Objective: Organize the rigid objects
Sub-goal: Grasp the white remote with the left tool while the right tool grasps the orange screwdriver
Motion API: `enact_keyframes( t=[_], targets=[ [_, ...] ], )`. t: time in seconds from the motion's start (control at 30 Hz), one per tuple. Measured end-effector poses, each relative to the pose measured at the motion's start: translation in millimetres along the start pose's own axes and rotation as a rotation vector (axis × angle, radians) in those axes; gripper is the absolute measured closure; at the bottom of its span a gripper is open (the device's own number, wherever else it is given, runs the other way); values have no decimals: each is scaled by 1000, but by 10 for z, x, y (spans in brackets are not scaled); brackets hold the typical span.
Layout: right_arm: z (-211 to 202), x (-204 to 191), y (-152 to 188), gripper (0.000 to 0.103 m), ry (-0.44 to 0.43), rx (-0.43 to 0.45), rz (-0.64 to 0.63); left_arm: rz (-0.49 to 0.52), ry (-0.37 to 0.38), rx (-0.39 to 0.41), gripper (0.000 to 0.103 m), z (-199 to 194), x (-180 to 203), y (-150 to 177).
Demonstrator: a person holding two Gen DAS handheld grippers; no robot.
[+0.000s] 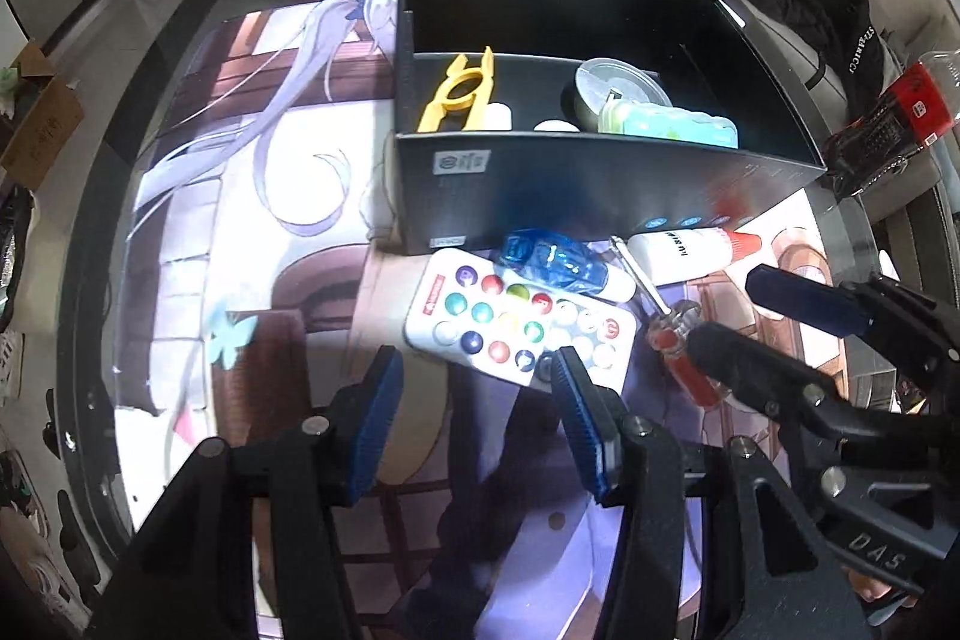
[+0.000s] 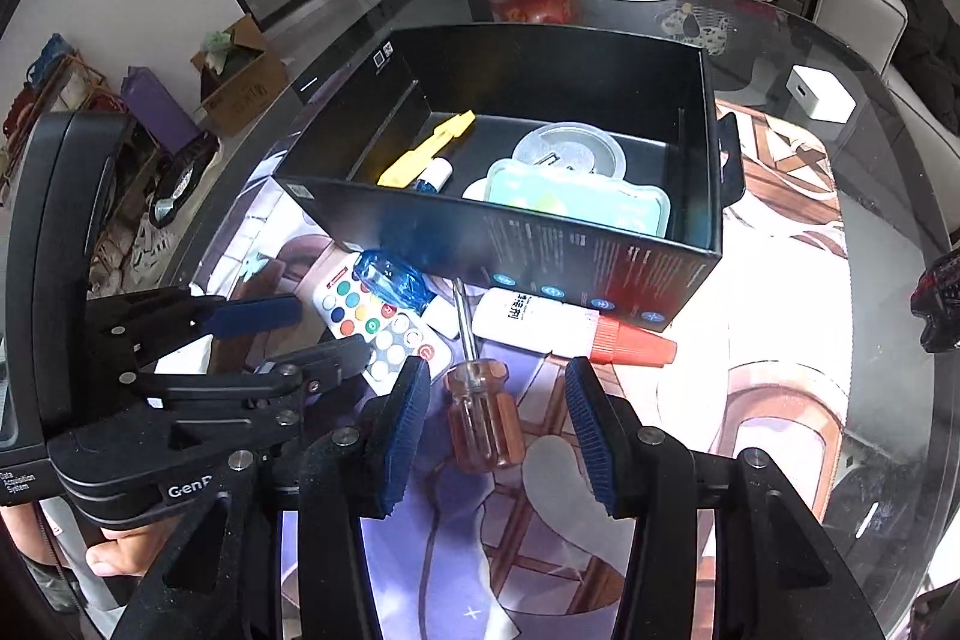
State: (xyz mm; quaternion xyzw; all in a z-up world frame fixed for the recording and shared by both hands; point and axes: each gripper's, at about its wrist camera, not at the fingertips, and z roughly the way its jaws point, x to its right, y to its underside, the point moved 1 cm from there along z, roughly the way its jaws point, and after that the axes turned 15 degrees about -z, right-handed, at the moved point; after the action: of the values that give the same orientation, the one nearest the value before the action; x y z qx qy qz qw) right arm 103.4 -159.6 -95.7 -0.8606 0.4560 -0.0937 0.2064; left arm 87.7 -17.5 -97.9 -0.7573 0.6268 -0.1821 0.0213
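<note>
Two open claws are hovering: the right claw (image 2: 498, 436) is straddling the screwdriver (image 2: 480, 412) handle, shaft pointing away; the left claw (image 1: 474, 418) is nearing the remote (image 1: 516, 322).

Remote (image 1: 521, 319), screwdriver (image 2: 483, 415) and glue bottle (image 2: 540, 322) lie before black box (image 2: 456, 226).

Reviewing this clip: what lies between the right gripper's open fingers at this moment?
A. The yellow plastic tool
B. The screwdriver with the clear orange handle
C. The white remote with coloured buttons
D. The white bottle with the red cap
B: in the right wrist view the screwdriver lies on the mat with its orange handle in the gap of the right gripper, whose pads stand apart on either side without touching it.
</note>
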Motion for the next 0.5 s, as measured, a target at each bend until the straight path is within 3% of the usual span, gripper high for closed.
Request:
enact_keyframes(
  t=[0.5],
  targets=[
    [82, 101, 97, 55, -43, -34, 22, -7, -19, 20, 48, 51, 77, -89]
  ],
)
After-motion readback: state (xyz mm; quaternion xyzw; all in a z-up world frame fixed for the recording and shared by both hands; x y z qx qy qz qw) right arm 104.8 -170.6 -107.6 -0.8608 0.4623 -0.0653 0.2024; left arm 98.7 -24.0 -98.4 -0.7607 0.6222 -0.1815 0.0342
